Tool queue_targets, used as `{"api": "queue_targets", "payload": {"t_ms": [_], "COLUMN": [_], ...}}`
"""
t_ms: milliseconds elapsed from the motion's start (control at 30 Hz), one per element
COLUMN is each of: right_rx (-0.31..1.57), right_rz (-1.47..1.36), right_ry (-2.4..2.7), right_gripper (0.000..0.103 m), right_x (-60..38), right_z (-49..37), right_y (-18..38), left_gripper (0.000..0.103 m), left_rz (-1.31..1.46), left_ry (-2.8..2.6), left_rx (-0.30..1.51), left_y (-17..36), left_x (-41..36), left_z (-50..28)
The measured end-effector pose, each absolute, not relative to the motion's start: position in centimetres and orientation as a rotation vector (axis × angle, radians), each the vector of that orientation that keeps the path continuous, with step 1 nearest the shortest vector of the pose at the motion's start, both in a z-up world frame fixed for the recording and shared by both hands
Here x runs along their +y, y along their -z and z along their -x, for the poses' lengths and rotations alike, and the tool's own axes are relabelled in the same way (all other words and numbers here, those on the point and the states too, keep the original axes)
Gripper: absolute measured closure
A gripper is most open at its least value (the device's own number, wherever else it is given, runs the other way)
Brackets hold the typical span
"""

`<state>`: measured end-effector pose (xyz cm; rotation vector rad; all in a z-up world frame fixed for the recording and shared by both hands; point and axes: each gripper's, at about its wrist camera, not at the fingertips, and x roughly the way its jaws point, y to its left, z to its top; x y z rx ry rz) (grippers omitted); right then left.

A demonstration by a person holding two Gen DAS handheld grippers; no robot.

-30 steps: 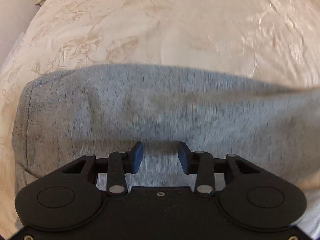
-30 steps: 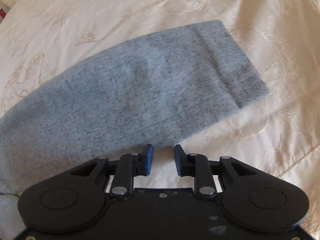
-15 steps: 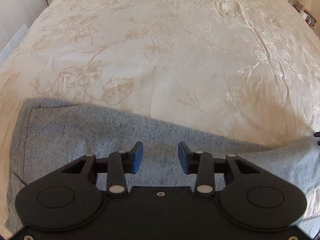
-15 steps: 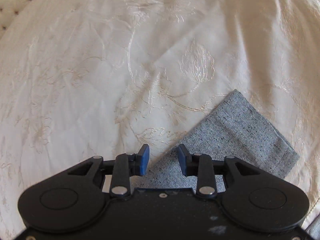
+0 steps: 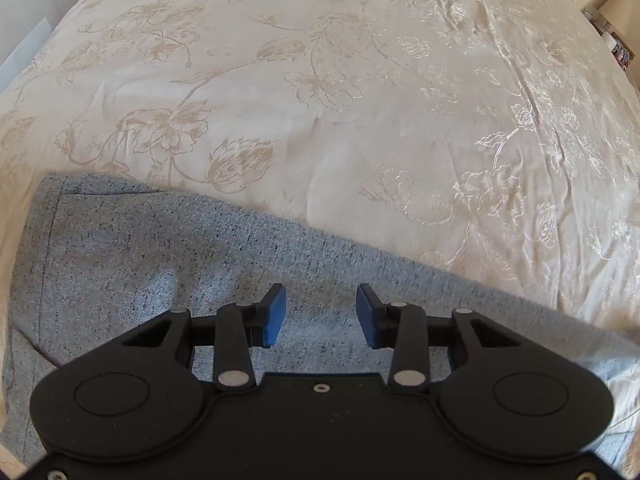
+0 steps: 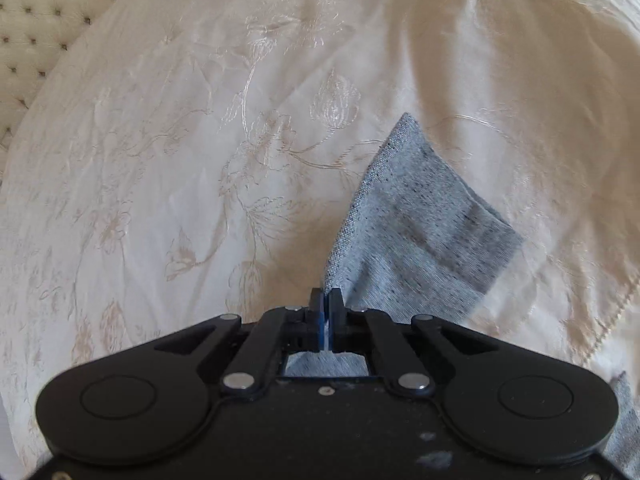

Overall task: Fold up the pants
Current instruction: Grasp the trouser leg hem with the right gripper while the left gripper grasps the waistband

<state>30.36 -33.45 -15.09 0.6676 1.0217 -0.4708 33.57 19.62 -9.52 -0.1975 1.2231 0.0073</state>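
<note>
Grey speckled pants (image 5: pixel 168 264) lie flat on a cream bedspread (image 5: pixel 360 100). In the left wrist view their hemmed end is at the left and the cloth runs off to the lower right. My left gripper (image 5: pixel 320 316) is open and empty, just above the cloth. In the right wrist view my right gripper (image 6: pixel 327 312) is shut on the edge of the pants (image 6: pixel 420 232) near the cuff end, and the cloth lifts up from the jaws to the right.
The bedspread (image 6: pixel 200 160) has an embroidered flower pattern and fills both views. A tufted headboard (image 6: pixel 36 12) is at the far left in the right wrist view. A wall and furniture edges (image 5: pixel 608 20) show at the corners in the left wrist view.
My right gripper has closed on the pants' edge near the cuff. My left gripper has stayed open and drawn back, so more bedspread shows beyond the pants.
</note>
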Motion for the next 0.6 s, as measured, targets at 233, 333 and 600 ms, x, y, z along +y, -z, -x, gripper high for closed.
{"api": "queue_targets", "payload": {"t_ms": [233, 333, 600], "right_rx": [1.045, 1.06, 1.042], "right_rz": [-0.725, -0.772, -0.785], "right_ry": [0.482, 0.492, 0.482], "right_gripper": [0.101, 0.101, 0.101], "right_x": [-33.2, -32.7, -32.6], "right_z": [-22.2, -20.0, -19.0], "right_y": [16.5, 18.2, 17.8], "left_gripper": [0.053, 0.053, 0.051], "left_rz": [0.331, 0.367, 0.208], "left_ry": [-0.032, -0.087, -0.241], "left_rx": [1.348, 1.425, 1.553], "left_y": [11.6, 13.3, 15.9], "left_x": [19.2, 19.3, 18.3], "left_z": [-38.2, -40.2, -42.9]}}
